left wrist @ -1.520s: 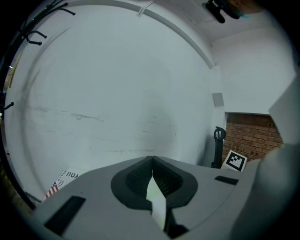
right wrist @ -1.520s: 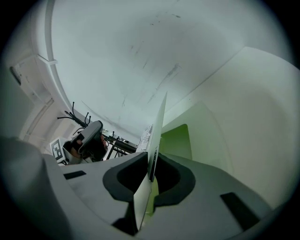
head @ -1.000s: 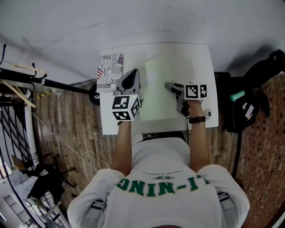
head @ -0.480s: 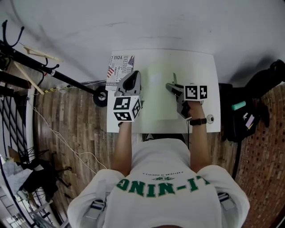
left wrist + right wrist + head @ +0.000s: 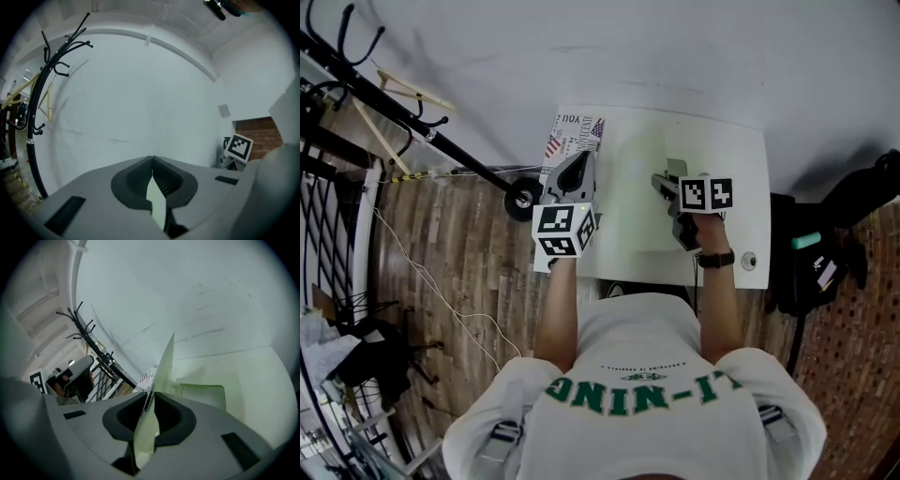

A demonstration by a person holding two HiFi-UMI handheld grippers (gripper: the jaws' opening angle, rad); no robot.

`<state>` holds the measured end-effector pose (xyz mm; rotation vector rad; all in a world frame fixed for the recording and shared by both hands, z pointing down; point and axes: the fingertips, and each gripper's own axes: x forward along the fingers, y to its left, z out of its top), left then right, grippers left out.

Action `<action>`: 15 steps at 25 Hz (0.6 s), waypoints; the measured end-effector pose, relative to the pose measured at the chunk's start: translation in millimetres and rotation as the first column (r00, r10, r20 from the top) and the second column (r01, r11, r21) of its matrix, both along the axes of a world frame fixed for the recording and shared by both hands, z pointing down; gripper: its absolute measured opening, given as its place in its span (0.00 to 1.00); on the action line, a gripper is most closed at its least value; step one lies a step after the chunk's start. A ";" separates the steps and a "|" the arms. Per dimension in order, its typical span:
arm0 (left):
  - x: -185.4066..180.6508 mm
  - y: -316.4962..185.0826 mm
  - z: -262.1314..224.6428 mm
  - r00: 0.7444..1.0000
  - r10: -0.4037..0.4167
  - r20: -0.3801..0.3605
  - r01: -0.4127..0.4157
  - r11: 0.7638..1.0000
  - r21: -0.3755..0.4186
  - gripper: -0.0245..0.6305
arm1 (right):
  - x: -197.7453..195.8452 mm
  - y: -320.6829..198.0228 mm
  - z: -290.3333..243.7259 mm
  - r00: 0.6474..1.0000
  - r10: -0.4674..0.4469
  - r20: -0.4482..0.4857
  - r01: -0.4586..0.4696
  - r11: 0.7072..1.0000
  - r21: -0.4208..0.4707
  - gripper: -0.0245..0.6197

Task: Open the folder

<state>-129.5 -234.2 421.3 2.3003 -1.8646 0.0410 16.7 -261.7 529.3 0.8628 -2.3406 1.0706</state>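
A pale green folder lies on the white table. My left gripper is at the folder's left side. In the left gripper view it is shut on a thin pale green edge of the folder. My right gripper is shut on the folder's cover, which stands lifted on edge. Beneath the raised cover, the inner pocket shows in the right gripper view. The marker cubes ride behind the jaws.
A printed booklet lies at the table's far left corner, beside the left gripper. A black coat rack leans over the wooden floor at left. A small round fitting sits near the table's right front corner. Dark bags lie on the floor at right.
Both grippers have moved a little up and away from the person, still gripping the folder. The cover in the right gripper stands higher.
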 end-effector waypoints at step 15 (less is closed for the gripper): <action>-64.0 25.2 7.4 0.994 -0.109 -0.024 0.109 0.994 -0.005 0.06 | -82.9 18.0 -16.3 0.988 -0.153 -0.011 0.153 0.987 0.048 0.32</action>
